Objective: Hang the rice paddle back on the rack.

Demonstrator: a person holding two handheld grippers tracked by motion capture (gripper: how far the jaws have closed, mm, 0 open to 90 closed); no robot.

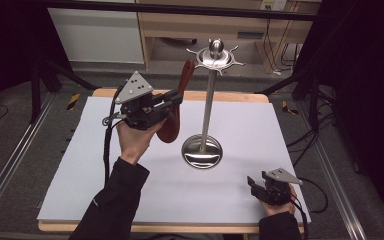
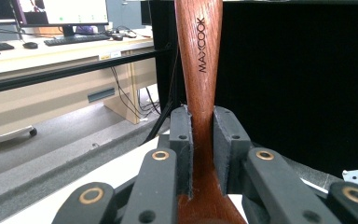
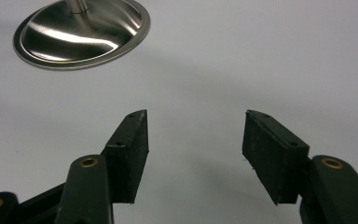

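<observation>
A dark red wooden spoon (image 1: 176, 105) is held upright above the table, handle up, its handle end close to the hook ring at the top of the stand. My left gripper (image 1: 176, 97) is shut on its neck. In the left gripper view the two pads (image 2: 182, 149) clamp the handle of the wooden spoon (image 2: 199, 65), which bears the word MAXCOOK. A steel utensil stand (image 1: 209, 95) with a round base (image 1: 202, 151) rises at the table's middle. My right gripper (image 1: 252, 184) rests open near the front right; its fingers (image 3: 130, 149) hold nothing, and the stand base (image 3: 81, 32) lies ahead.
A white sheet (image 1: 230, 190) covers the wooden table. Metal rails (image 1: 10, 160) run along both sides on the floor. A desk with shelves (image 1: 220, 25) stands beyond the far edge. Black cables trail from both grippers.
</observation>
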